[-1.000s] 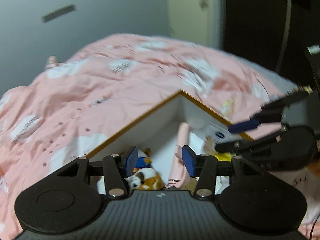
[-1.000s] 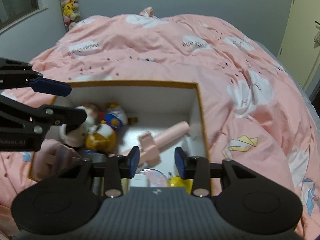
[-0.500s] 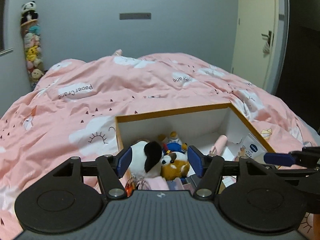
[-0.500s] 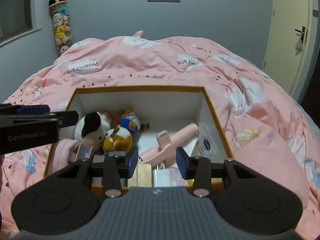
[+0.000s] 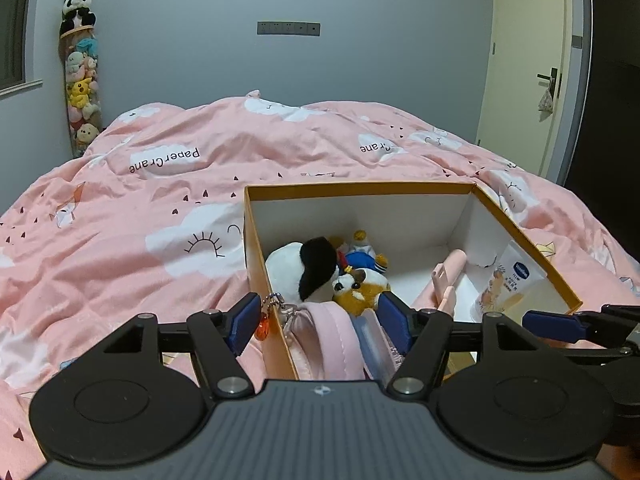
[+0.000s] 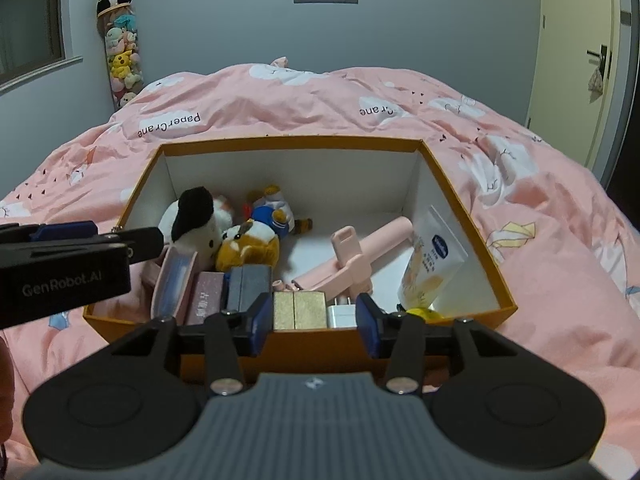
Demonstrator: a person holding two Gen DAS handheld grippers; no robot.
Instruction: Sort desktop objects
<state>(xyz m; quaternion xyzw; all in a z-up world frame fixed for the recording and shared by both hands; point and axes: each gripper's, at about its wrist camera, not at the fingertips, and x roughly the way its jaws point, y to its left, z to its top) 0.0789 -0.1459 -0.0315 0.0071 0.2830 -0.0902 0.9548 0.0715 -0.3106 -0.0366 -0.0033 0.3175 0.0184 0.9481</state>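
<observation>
Whereas one second earlier the left wrist view was rolled and blurred, with the box seen corner-on, both views are now level and sharp. The orange-rimmed box lies on the bed's pink duvet. The left gripper, narrower a second ago, now stands wide and its jaws are opening; it straddles the box's near-left corner, with a pink pouch and an orange keychain charm seen between the pads, neither visibly pressed. The right gripper has come nearer the box's front wall; its jaws are moderately apart and opening, with nothing gripped between them. Seen beyond them inside the box are gold blocks and a white charger plug. Other contents: a black-and-white plush dog, an orange plush, a blue duck plush, a pink selfie stick and a lotion tube leaning on the right wall. In the right wrist view the left gripper enters at left, over the box's left rim.
</observation>
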